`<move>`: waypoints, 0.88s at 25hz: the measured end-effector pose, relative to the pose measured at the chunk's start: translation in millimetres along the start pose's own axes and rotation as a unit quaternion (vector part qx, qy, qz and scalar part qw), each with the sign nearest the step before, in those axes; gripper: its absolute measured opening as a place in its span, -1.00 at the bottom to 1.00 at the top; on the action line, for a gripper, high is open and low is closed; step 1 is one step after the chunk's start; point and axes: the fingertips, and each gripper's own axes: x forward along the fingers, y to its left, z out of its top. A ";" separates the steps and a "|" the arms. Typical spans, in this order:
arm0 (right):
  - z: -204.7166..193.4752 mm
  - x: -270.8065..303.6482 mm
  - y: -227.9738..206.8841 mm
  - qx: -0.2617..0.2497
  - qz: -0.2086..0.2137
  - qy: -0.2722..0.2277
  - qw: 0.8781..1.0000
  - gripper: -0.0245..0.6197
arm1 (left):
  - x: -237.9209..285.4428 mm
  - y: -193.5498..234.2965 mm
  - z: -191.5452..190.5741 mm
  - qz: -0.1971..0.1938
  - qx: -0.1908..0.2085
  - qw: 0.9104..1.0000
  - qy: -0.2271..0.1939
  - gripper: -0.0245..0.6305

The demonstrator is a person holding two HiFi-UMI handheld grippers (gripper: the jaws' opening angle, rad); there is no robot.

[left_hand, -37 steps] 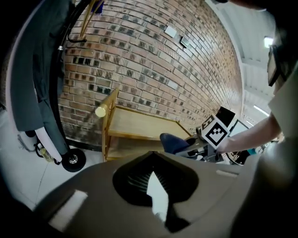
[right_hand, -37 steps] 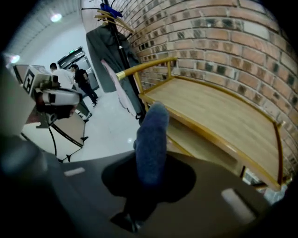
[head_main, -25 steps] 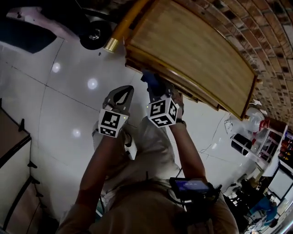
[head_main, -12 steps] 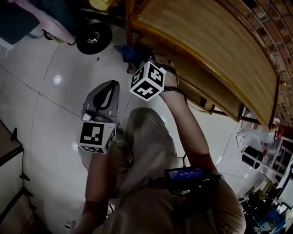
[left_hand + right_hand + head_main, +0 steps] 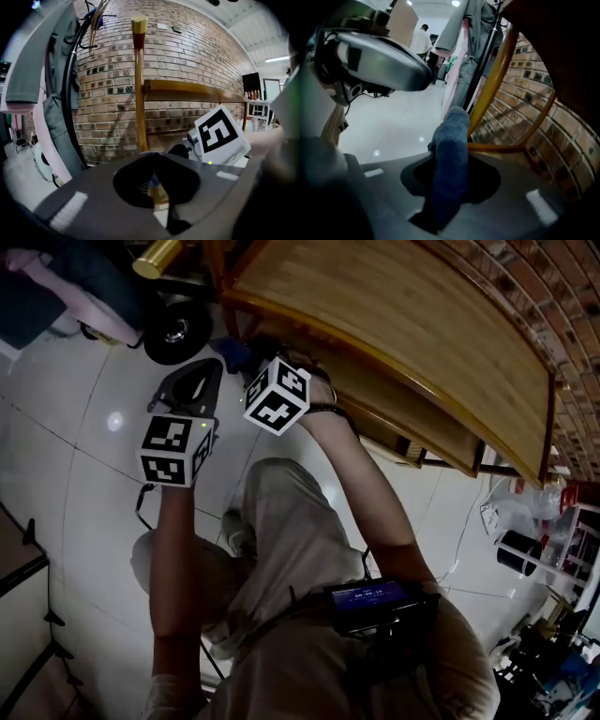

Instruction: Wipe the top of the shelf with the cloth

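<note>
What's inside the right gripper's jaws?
A blue cloth, pinched between the jaws of the right gripper. Its top pokes out past them. Anything behind the cloth is covered and cannot be seen.

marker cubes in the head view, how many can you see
2. One black-and-white marker cube sits lower left, above the white tiled floor; the other is right of it, by the front edge of the wooden shelf. None looks hidden.
</note>
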 end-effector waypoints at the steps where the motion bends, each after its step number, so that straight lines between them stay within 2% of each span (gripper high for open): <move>1: -0.4 -0.7 0.2 -0.001 -0.002 -0.002 1.000 -0.60 | 0.7 -0.1 -9.0 -0.003 -0.002 1.000 0.007 -0.91; 3: -3.0 -4.2 -1.5 0.003 -0.002 -0.008 1.000 -0.60 | 2.1 -5.3 -29.1 -0.015 -0.005 1.000 0.027 -0.91; 6: -14.1 -13.4 -1.7 0.011 0.008 -0.008 1.000 -0.60 | 9.2 -20.1 -43.9 -0.035 0.020 0.998 0.049 -0.90; 8: -23.0 -21.7 -0.9 0.013 0.011 -0.010 1.000 -0.60 | 14.8 -29.9 -43.3 -0.049 0.039 0.997 0.053 -0.90; 13: -56.0 -52.4 -5.7 0.025 0.002 -0.007 1.000 -0.60 | 26.3 -51.9 -32.1 -0.074 0.058 0.995 0.041 -0.90; 18: -101.5 -91.3 -8.7 0.038 -0.009 0.018 0.999 -0.59 | 31.6 -67.6 -41.6 -0.076 0.113 0.989 0.065 -0.90; 22: -136.1 -122.0 -9.2 0.017 -0.035 0.030 0.999 -0.59 | 30.8 -67.5 -44.7 -0.080 0.088 0.991 0.061 -0.90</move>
